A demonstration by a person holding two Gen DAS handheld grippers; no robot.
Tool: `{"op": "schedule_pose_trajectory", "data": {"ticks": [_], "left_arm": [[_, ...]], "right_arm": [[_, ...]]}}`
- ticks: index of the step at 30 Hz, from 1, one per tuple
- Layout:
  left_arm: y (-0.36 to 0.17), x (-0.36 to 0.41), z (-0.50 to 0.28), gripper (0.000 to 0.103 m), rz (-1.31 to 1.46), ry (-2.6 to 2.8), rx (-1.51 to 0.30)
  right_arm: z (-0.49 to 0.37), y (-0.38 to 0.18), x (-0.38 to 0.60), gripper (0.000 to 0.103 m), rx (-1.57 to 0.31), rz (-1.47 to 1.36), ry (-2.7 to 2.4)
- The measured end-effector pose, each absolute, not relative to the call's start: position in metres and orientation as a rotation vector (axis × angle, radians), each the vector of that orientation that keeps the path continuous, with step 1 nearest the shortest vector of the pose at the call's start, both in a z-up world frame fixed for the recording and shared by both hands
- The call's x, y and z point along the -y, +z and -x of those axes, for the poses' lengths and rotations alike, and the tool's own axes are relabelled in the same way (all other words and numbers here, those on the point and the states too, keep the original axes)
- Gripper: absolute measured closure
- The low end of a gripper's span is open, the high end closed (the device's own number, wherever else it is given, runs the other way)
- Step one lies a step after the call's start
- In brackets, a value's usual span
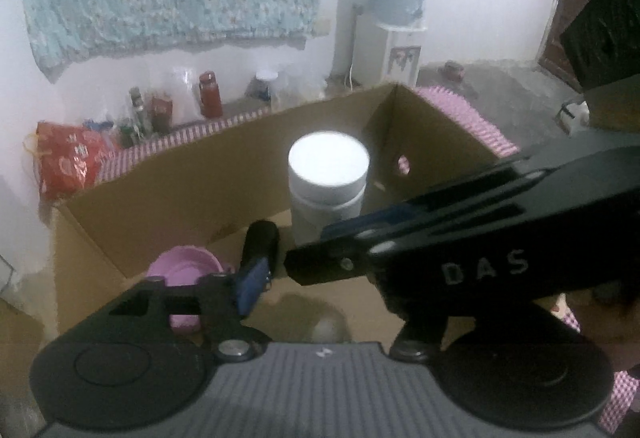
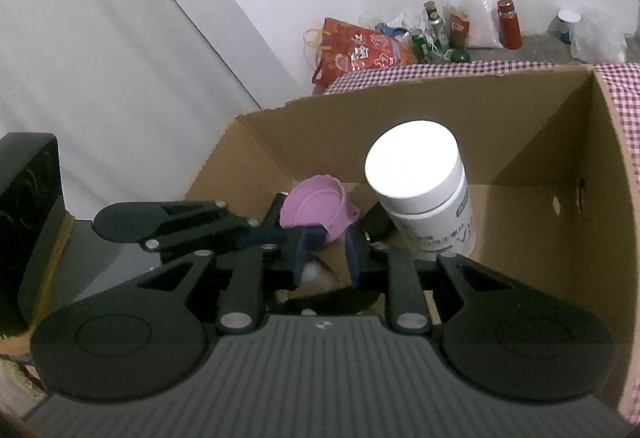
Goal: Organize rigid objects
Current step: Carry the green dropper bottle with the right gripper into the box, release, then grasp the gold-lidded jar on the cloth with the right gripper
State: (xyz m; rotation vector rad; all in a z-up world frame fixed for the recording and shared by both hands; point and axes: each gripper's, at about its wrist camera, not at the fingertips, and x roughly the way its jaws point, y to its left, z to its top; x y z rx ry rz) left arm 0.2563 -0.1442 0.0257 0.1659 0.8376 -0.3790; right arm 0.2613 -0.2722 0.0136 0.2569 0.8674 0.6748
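In the cardboard box [image 2: 560, 142], upright white jar [image 2: 424, 190], purple cup [image 2: 316, 206], both tongs [image 2: 326, 258] spread, empty.

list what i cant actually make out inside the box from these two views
- Small pale object between the right gripper fingers, right wrist view: too blurred to identify.
- White bottle label: print too small to read.
- Black cylinder, left wrist view: lower end hidden by the left gripper's finger.
- Cardboard box near wall: cut off by both cameras' bodies.
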Motion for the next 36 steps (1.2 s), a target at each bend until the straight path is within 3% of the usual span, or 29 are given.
{"op": "schedule_pose_trajectory", "data": {"ticks": [6, 18, 26, 32, 36], "left_arm": [[0.052, 0.138, -0.229, 0.022, -0.175, -0.363, -0.755], [0.089, 0.116, -0.112, 0.001, -0.109, -0.421, -0.633], [0.028, 0.121, -0.057, 0.001, -0.061, -0.541, -0.722], [-0.021, 0.141, -0.054, 0.003, -0.090, -0.541, -0.794], [-0.039, 0.155, -0.062, 0.011, -0.165, -0.480, -0.778]], "right_arm": [[-0.213, 0.048, 0.289, 0.062, -0.771, -0.280, 0.648], [-0.073, 0.091, 0.345, 0.043, -0.579, -0.383, 0.562], [-0.031, 0.014, 0.352, 0.043, -0.709, -0.556, 0.511], [-0.038, -0.024, 0.325, 0.052, -0.796, -0.524, 0.498], [-0.056, -0.039, 0.312, 0.058, -0.829, -0.504, 0.501]]}}
